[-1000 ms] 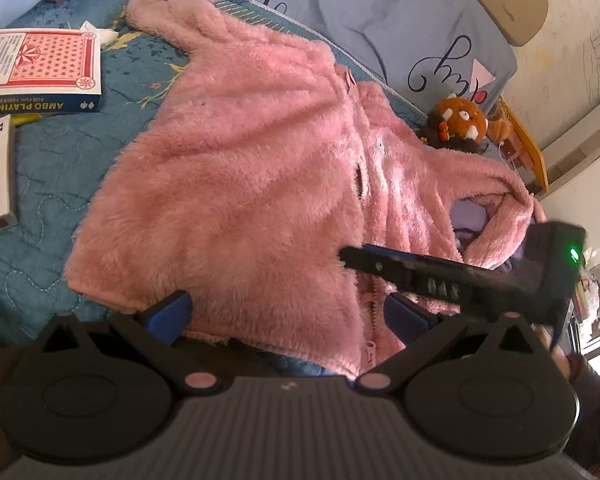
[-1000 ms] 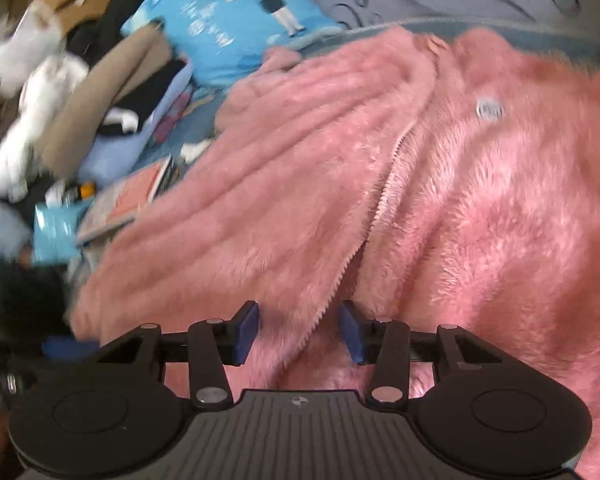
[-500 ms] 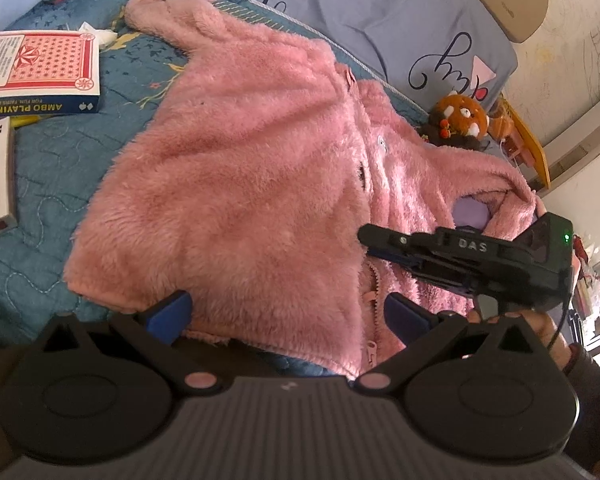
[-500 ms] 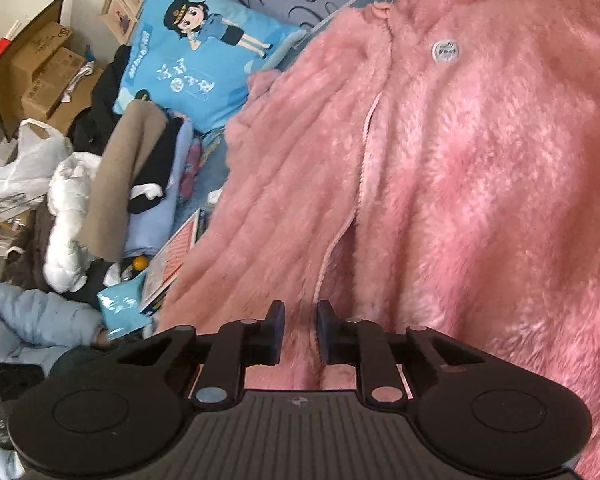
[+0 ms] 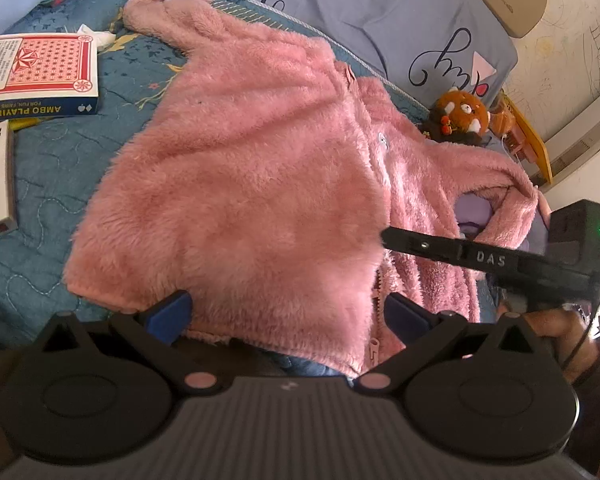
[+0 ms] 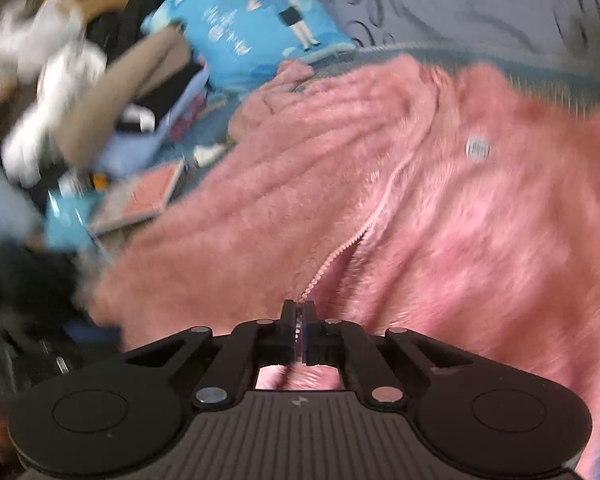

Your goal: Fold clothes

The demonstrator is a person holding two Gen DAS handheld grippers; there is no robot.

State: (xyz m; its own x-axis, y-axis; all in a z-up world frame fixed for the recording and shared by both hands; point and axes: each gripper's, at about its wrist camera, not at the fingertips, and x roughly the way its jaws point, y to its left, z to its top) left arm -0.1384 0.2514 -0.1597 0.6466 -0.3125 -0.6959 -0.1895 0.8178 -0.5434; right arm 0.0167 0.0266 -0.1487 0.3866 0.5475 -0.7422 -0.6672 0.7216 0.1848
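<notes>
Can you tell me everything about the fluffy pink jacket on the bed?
The fluffy pink fleece jacket lies spread flat on a blue quilted bedspread, front up, sleeves reaching out to both sides. A pink zipper runs down the middle, partly open near the hem, beside a small round grey badge. The right gripper is shut on the zipper edge at the hem; the open left gripper straddles the hem.

A lived-in home bedroom: a bed with a quilted blue bedspread (image 5: 40, 184), printed pillows (image 5: 380, 12) at the top of the frame, a plush toy (image 5: 462, 114) at right, and heaped clothes (image 6: 100, 80) at upper left.
</notes>
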